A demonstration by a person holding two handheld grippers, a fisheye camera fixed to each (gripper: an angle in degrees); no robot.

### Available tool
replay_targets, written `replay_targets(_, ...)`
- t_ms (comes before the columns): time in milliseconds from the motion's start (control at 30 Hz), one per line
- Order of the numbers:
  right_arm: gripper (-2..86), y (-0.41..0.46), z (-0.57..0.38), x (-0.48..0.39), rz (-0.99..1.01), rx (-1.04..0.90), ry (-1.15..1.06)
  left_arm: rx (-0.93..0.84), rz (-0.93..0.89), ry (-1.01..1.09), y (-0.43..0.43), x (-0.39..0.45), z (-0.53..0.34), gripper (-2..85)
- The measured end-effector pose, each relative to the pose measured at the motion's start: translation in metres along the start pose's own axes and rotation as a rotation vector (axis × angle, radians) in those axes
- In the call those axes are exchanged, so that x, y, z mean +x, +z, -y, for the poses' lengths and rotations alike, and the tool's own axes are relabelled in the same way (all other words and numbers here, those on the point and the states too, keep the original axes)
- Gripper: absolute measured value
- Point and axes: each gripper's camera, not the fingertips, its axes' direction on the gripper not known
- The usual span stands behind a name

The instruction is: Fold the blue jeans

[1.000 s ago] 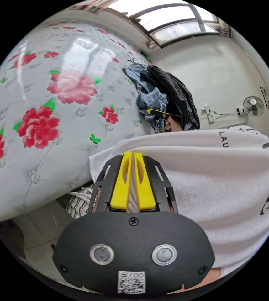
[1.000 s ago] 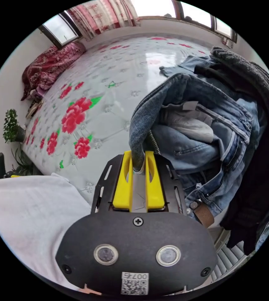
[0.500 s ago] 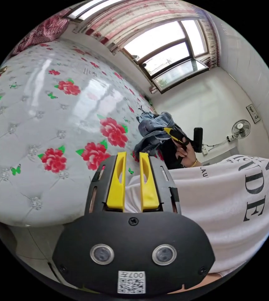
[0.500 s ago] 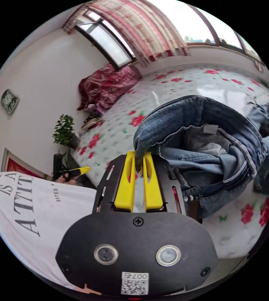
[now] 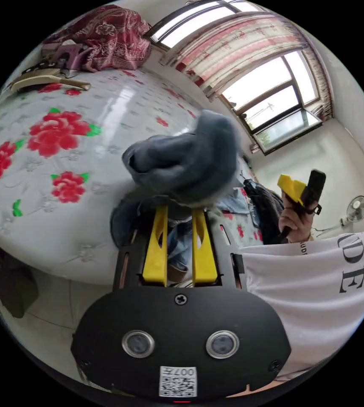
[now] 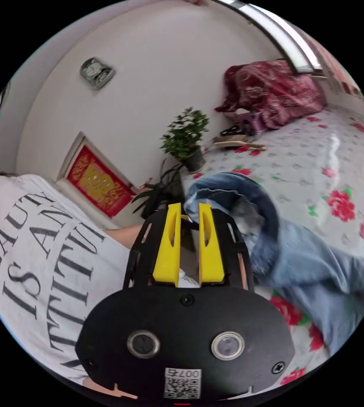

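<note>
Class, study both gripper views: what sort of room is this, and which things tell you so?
Most likely a bedroom in a home: a large bed with a rose-patterned cover, a bundled red quilt at its far end, and curtained windows.

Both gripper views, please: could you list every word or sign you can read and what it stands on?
"EAUTY", "IS AN", "TTITU", cut off: white shirt, right gripper view.
"UDE", cut off: same shirt, left gripper view.
Shirt's small print: too small to read.
Gold sign on the red wall plaque: too blurred.
</note>
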Motion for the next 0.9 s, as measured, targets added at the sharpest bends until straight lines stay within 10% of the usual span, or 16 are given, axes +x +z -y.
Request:
replay_targets(433, 6.7, -0.159, -0.169, 0.178, -0.731, 0.242, 0.958, -0.100, 0.006, -0.012, 0.010, 0.032, 0.018, 13.8)
replay_targets(900, 0.6, -0.172, -0.189, 0.292, -0.704, 0.358, 1.314, -0.281, 0.191, 0.059, 0.104, 0.106, 0.085, 5.6)
